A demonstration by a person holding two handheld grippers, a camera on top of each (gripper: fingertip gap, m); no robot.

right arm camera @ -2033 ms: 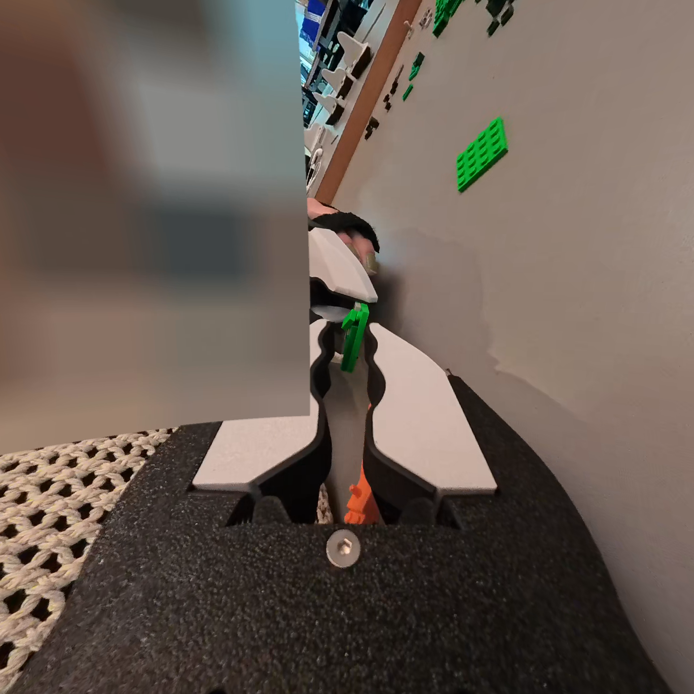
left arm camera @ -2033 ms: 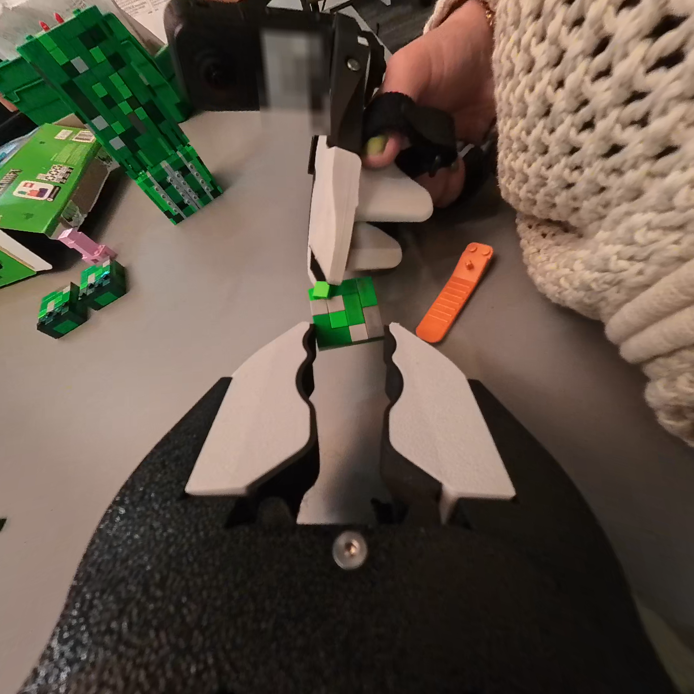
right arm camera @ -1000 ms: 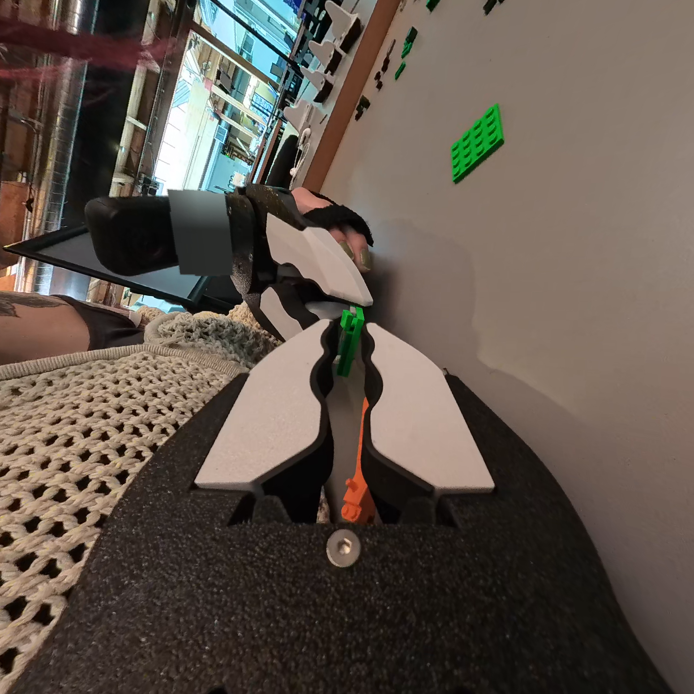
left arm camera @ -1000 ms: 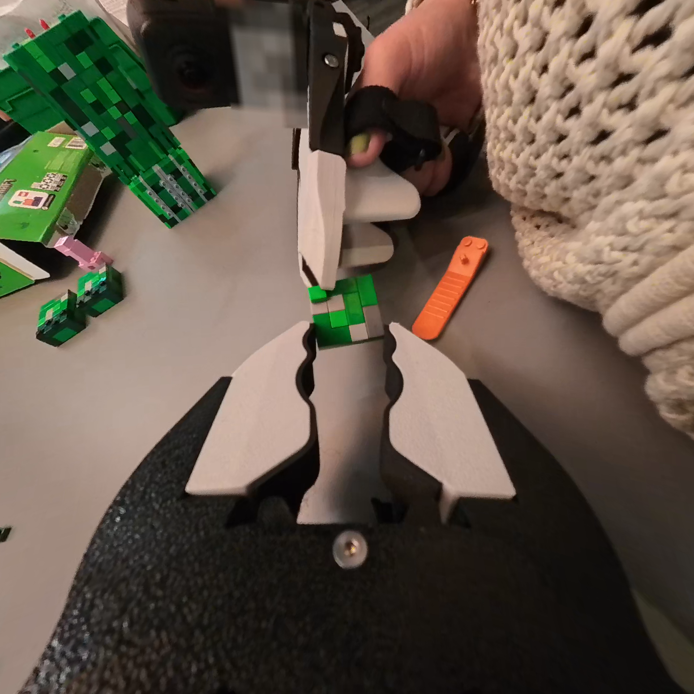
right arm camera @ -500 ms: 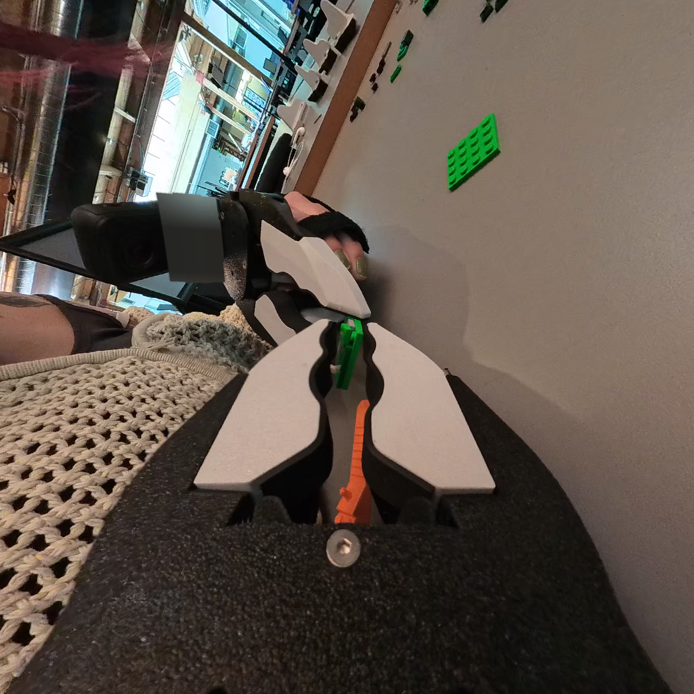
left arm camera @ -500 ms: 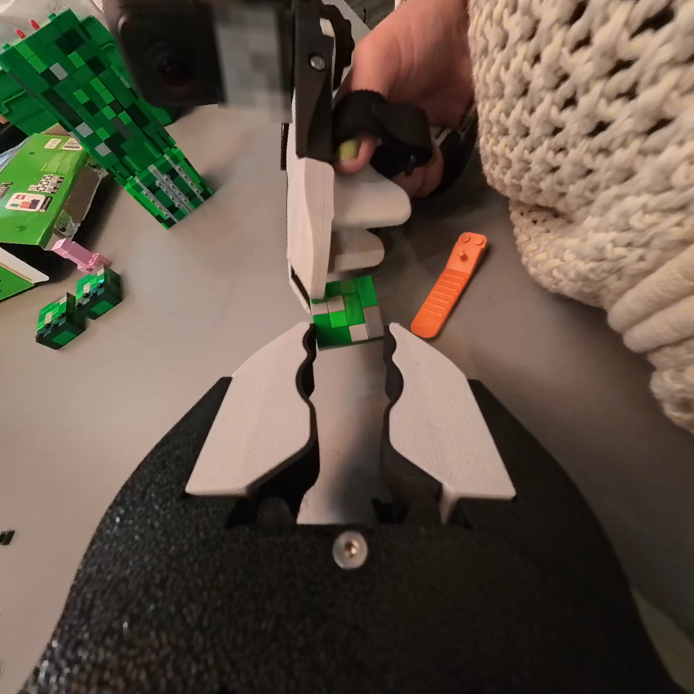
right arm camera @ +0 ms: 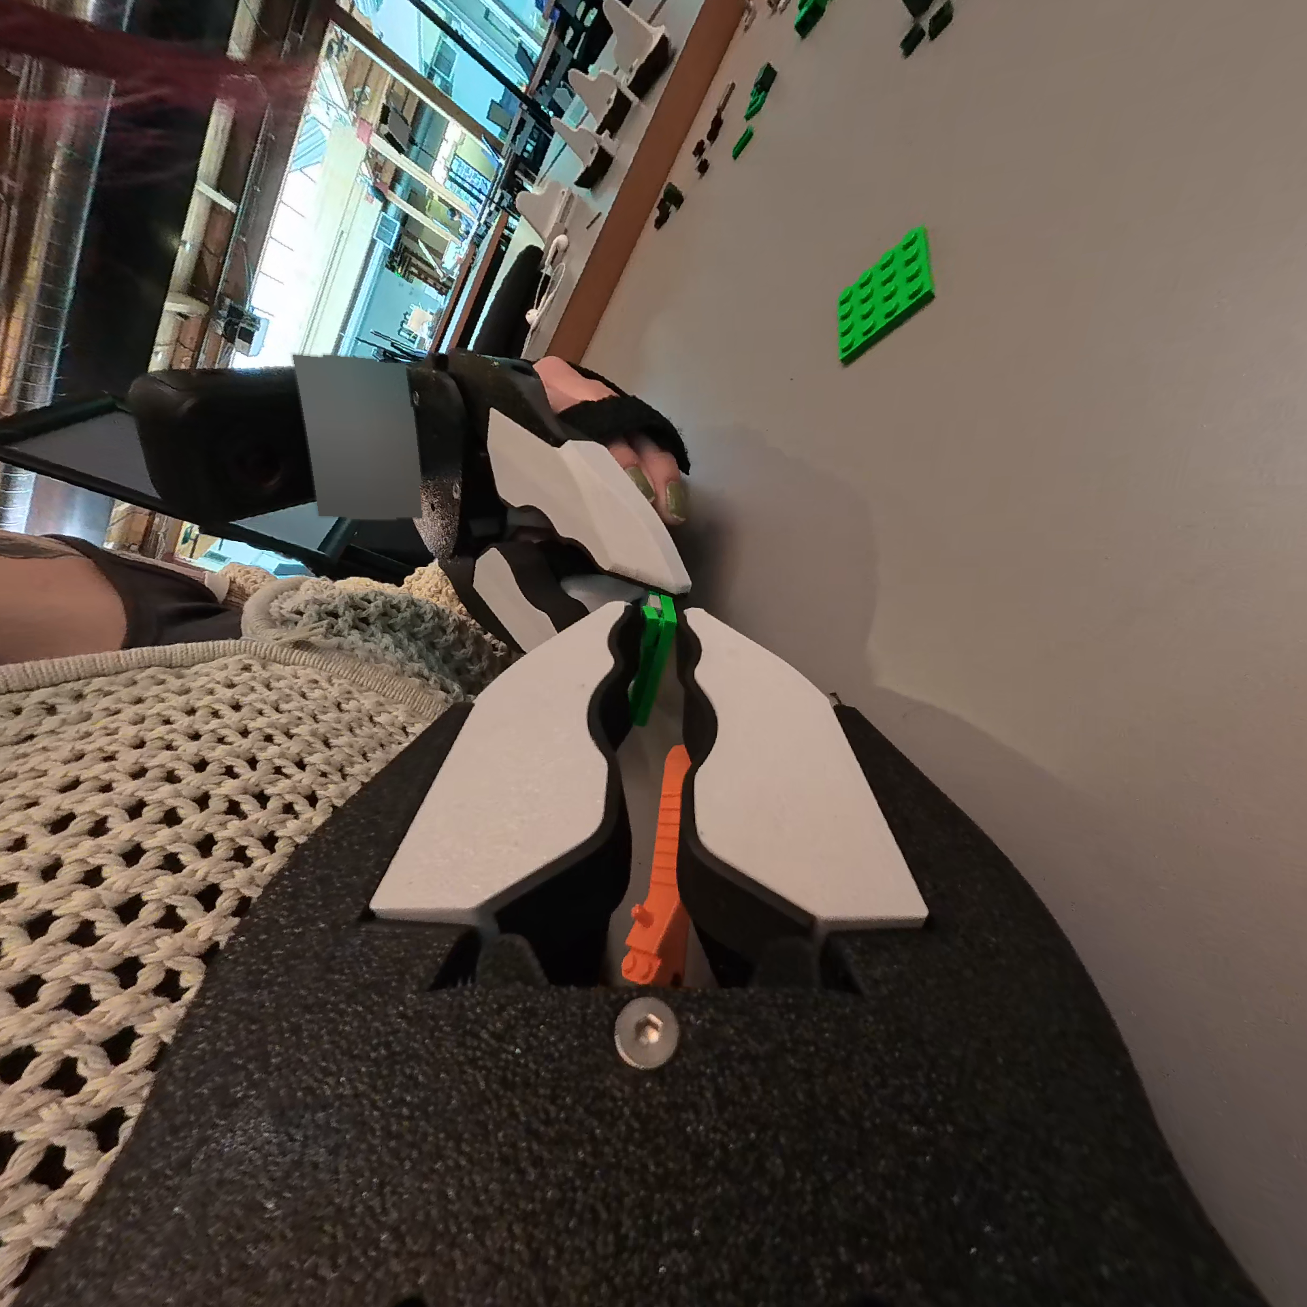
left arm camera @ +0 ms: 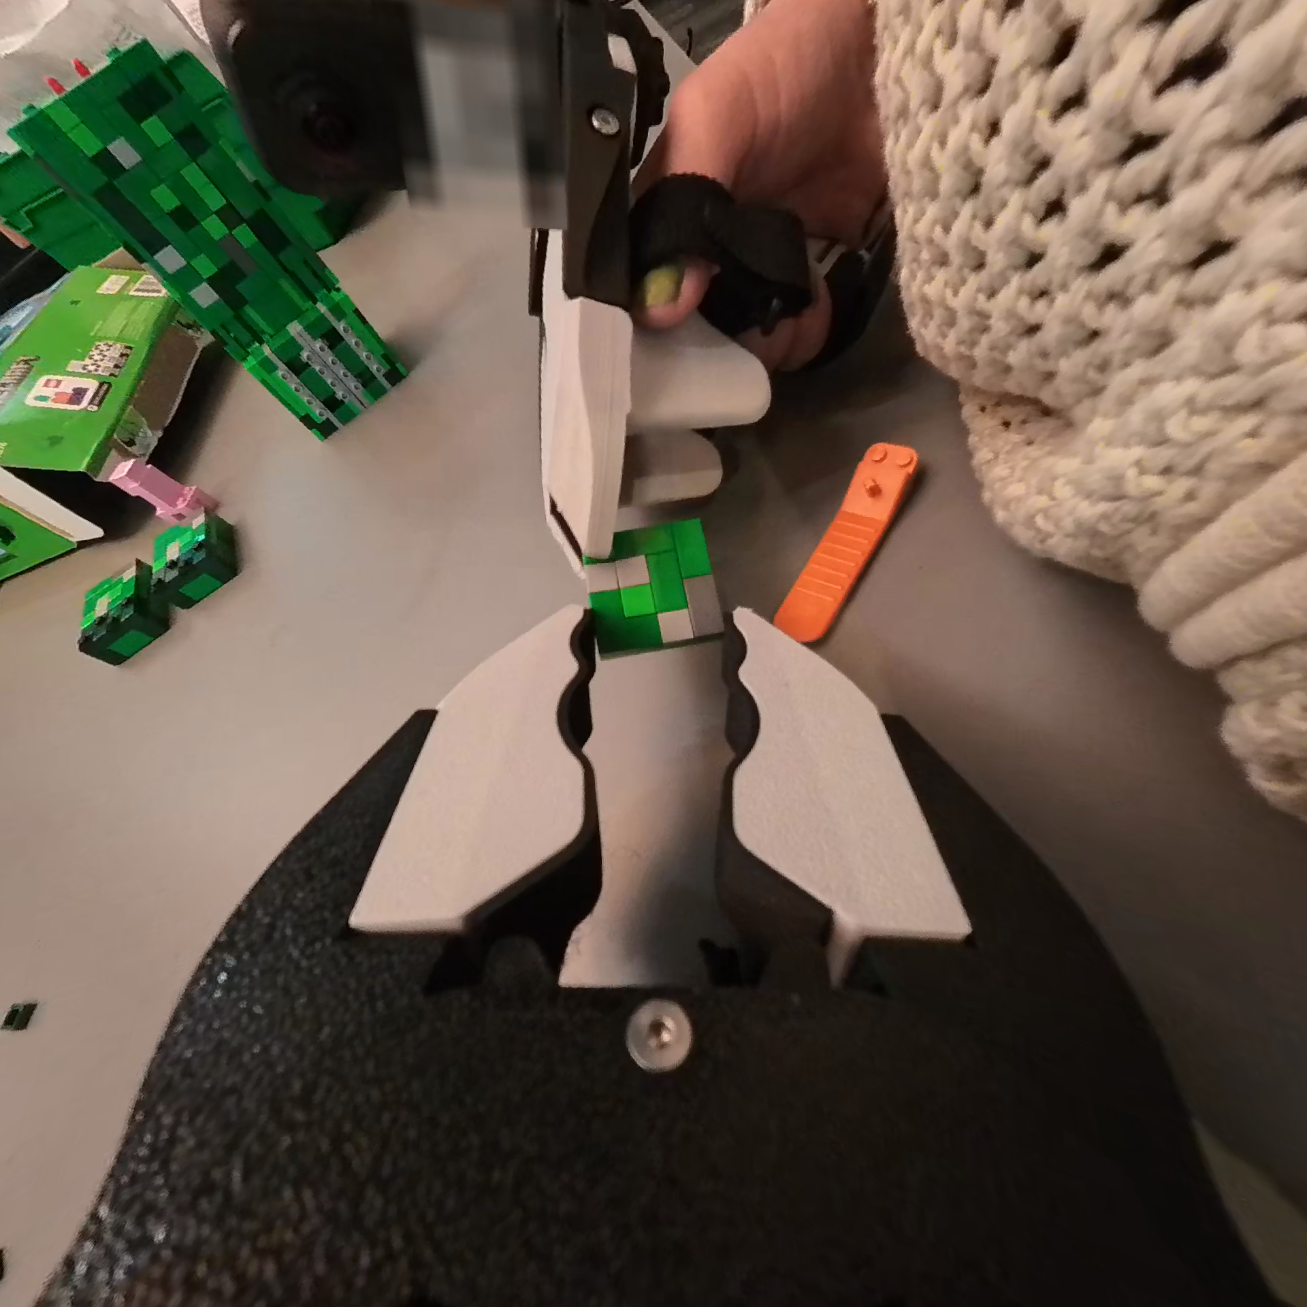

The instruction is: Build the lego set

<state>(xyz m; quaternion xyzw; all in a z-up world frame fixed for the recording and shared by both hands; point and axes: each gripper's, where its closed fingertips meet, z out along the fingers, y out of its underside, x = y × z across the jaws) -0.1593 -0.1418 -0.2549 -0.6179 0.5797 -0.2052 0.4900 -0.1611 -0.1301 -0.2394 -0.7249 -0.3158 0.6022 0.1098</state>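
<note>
Both claws pinch one flat tile panel (left arm camera: 654,590), a patchwork of light green, dark green and grey squares: left claw (left arm camera: 658,626), right claw (right arm camera: 654,615).

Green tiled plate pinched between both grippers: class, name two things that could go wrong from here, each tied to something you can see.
1. The left gripper holds the green tiled plate only by its near edge, at the fingertips. A push from the right gripper, clamped on its edge, could lever it loose.
2. The orange brick separator lies on the table close beside the plate; a slip might knock it away.
</note>
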